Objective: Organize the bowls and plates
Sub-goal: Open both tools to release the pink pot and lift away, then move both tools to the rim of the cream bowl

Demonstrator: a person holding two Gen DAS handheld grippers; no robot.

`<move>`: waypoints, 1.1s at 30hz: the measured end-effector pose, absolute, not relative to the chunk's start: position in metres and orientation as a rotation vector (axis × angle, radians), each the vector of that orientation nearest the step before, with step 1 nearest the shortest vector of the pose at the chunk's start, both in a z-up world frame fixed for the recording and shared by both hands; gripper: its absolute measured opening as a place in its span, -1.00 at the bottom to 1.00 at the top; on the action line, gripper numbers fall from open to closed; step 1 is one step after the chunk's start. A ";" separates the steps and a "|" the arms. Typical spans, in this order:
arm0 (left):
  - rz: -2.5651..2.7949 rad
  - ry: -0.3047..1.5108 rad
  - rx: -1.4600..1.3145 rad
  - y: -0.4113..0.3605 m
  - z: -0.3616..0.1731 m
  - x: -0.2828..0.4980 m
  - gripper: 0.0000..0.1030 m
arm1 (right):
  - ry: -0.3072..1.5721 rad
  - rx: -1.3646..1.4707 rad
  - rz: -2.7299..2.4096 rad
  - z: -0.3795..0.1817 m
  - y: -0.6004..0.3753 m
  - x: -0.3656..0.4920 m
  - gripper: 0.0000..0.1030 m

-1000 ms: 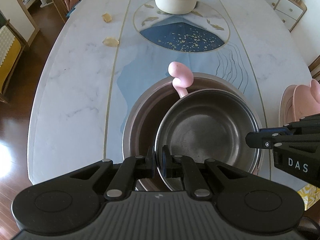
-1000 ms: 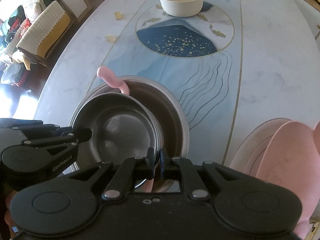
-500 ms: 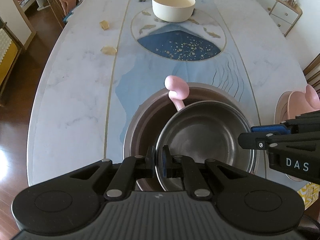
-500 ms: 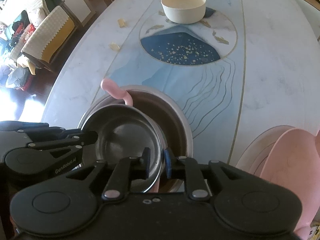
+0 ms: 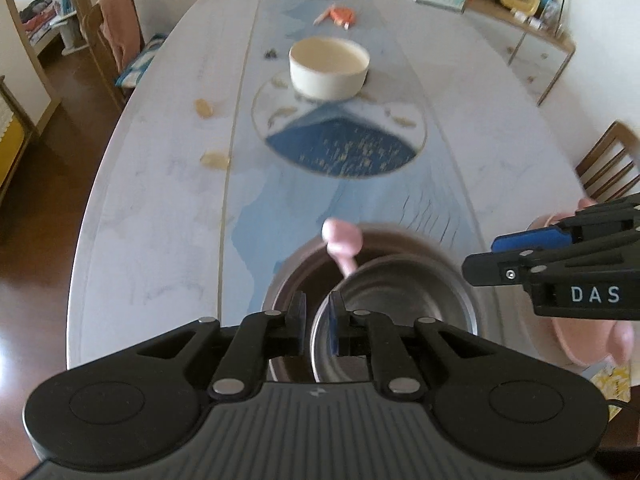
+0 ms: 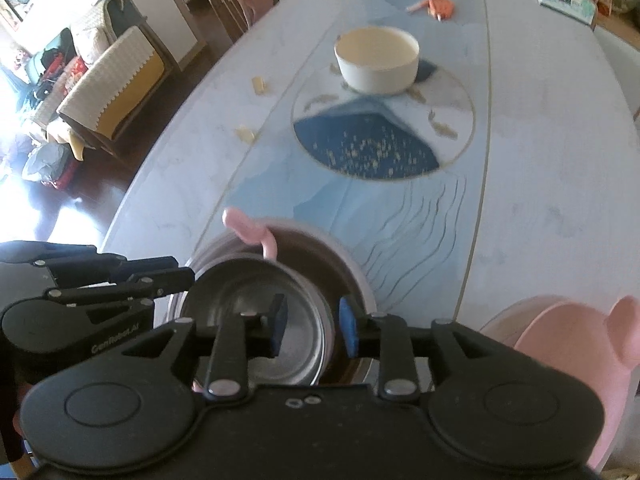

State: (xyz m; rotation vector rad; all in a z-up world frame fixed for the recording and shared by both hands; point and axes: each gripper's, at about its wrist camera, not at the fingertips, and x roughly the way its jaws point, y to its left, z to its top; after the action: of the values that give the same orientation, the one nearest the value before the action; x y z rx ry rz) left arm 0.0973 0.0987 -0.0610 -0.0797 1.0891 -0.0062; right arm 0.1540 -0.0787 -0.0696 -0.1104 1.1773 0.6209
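The steel bowl (image 6: pixel 256 312) sat nested in the larger bowl (image 6: pixel 344 264); both grippers' fingers had just spread off its rim; the cream bowl (image 6: pixel 378 60) remained out on the counter (image 6: pixel 552 152).

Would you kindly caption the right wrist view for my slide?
Right gripper open astride the steel bowl's rim, bowl nested in a larger bowl.

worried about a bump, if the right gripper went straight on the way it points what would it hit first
Probably the rim of the steel bowl, which lies between the open fingers of the right gripper; depth is unclear.
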 end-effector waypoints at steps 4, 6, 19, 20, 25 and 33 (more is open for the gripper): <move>-0.029 1.039 -0.100 0.103 -0.045 0.103 -0.79 | 1.145 -0.105 0.627 -0.057 -0.081 0.161 -0.26; -0.032 1.022 -0.102 0.104 -0.038 0.107 -0.77 | 1.130 -0.107 0.629 -0.052 -0.081 0.166 -0.21; 0.014 0.907 -0.095 0.113 -0.003 0.170 0.39 | 0.984 -0.106 0.622 -0.008 -0.083 0.227 0.34; 0.019 0.901 -0.097 0.115 -0.001 0.177 0.42 | 0.972 -0.109 0.620 -0.005 -0.082 0.234 0.41; 0.051 0.873 -0.116 0.120 0.002 0.214 0.48 | 0.936 -0.121 0.607 -0.004 -0.077 0.266 0.61; 0.087 0.853 -0.089 0.119 -0.002 0.274 0.49 | 0.927 -0.134 0.591 -0.020 -0.069 0.317 0.84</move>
State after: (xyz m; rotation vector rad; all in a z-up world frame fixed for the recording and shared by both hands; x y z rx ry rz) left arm 0.2741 0.1190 -0.0019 -0.0891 0.8531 0.0873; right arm 0.3168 -0.0694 -0.0204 -0.1339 0.9269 0.5905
